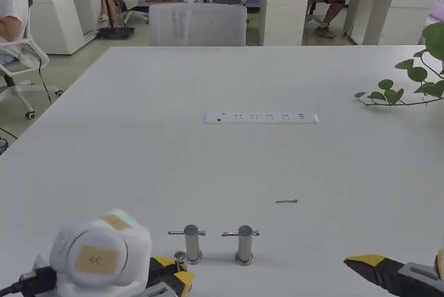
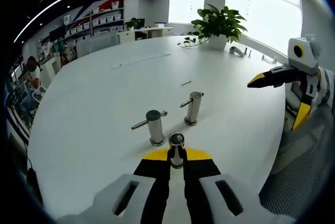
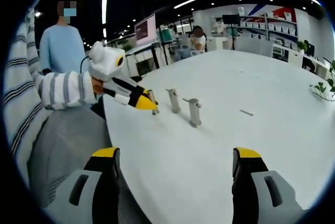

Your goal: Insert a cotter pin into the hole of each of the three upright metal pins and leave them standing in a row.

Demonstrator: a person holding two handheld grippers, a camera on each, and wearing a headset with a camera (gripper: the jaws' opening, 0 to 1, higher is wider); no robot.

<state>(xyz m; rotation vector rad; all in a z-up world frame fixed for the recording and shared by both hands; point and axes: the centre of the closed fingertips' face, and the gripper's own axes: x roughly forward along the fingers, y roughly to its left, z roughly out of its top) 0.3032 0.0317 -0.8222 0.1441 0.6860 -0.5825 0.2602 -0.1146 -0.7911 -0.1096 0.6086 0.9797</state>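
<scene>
Two upright metal pins stand side by side near the table's front edge, each with a cotter pin through its top. My left gripper is shut on a third metal pin, held upright just in front of the left one. In the left gripper view the jaws clamp this third pin, whose top carries no cotter pin. A loose cotter pin lies flat beyond the row. My right gripper is open and holds nothing, off to the right.
A white power strip lies mid-table. Plant leaves trail over the right edge. A grey chair stands at the far side. A person in a blue top stands behind the left gripper.
</scene>
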